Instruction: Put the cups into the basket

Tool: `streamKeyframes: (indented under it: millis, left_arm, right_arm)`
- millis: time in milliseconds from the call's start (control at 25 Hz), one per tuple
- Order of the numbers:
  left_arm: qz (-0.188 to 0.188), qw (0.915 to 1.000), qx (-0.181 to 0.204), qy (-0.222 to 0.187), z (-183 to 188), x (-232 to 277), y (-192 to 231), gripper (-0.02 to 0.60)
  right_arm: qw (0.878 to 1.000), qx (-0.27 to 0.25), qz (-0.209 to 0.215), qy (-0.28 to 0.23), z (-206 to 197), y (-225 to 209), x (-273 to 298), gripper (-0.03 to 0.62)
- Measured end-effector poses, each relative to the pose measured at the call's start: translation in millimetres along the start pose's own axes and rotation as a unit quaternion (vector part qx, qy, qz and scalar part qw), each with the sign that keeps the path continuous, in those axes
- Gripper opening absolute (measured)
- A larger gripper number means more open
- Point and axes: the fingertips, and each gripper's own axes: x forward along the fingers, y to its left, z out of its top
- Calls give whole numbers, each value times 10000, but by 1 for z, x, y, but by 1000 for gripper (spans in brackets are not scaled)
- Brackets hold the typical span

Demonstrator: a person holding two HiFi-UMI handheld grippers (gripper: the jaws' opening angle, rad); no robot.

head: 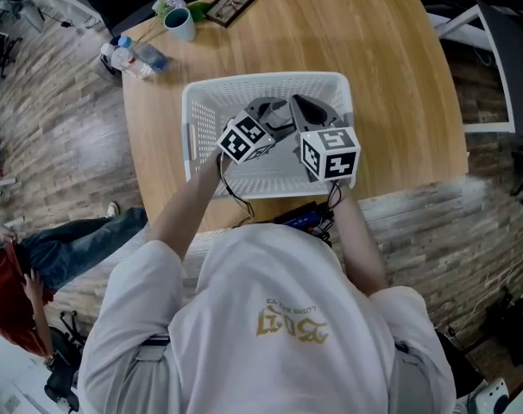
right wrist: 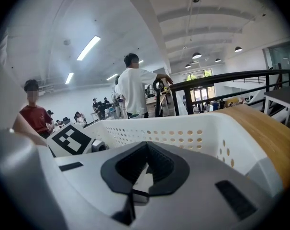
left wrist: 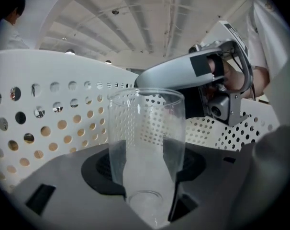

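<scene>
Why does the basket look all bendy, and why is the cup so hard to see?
Left gripper view: the wide-angle lens curves the basket wall and darkens the corners; the cup is see-through, so the holes show through it. Right gripper view: same bending, with bright ceiling lamps. Head view: straighter and evenly lit.

L gripper (left wrist: 147,169) | fingers (left wrist: 97,171) on clear cup (left wrist: 146,128), prob. gripped | in basket (left wrist: 49,128)
</scene>
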Motion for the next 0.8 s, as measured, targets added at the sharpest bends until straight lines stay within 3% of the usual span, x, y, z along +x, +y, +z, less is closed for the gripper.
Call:
streamKeyframes:
  millis: [400,600,800]
  left_arm:
    - [6,9997,151,179,-15,8,2,267]
    - [29,9996,65,287,-24,13,5,267]
    - [79,9992,146,353,-30,17,7,267]
  right_arm:
    - [9995,27,204,239,-13,5,5,11]
    - [9952,113,868,437,-22,23,8,15]
    - [9911,-12,1165,650,-30,33,12,67]
